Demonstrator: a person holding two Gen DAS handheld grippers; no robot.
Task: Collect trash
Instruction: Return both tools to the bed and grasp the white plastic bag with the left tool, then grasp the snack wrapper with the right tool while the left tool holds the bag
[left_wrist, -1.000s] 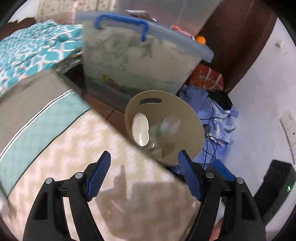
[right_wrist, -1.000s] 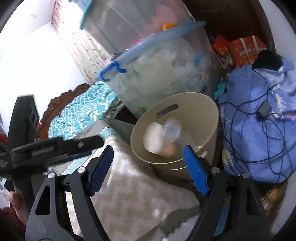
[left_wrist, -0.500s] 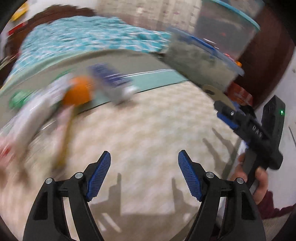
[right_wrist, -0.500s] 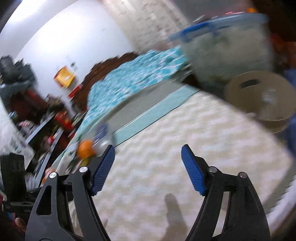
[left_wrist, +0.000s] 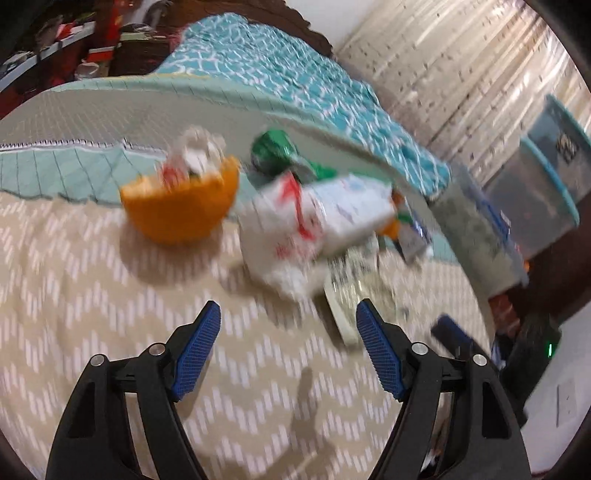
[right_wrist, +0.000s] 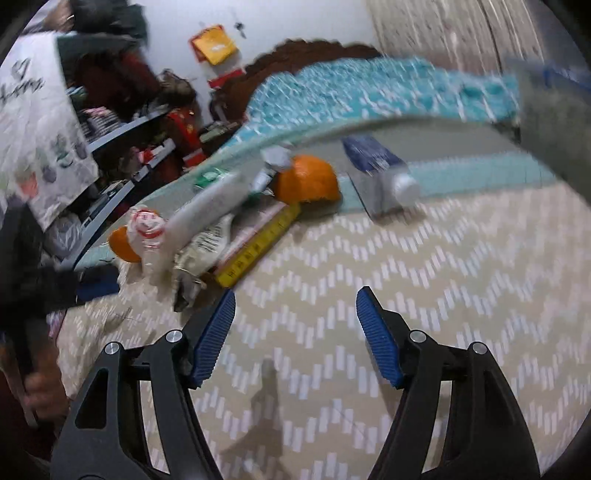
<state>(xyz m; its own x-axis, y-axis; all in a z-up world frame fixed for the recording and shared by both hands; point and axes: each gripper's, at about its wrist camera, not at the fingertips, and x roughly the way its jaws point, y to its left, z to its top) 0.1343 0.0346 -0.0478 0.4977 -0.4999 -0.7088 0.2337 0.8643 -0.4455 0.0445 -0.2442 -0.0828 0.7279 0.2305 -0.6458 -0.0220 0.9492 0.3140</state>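
Left gripper (left_wrist: 288, 314) jaws opening, nothing between them; right gripper (right_wrist: 295, 302) jaws spread, also empty, both over the chevron bedspread (right_wrist: 406, 295). Trash pile (left_wrist: 317, 221) lies mid-bed near the teal border strip (left_wrist: 55, 170): orange peel (left_wrist: 181, 206), white wrapper (left_wrist: 288, 225), green packet (left_wrist: 275, 149), yellow box (right_wrist: 258, 247).

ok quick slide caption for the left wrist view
Left gripper, jaws opening and empty, faces blurred trash on the bed: an orange bowl and a crumpled white bag.
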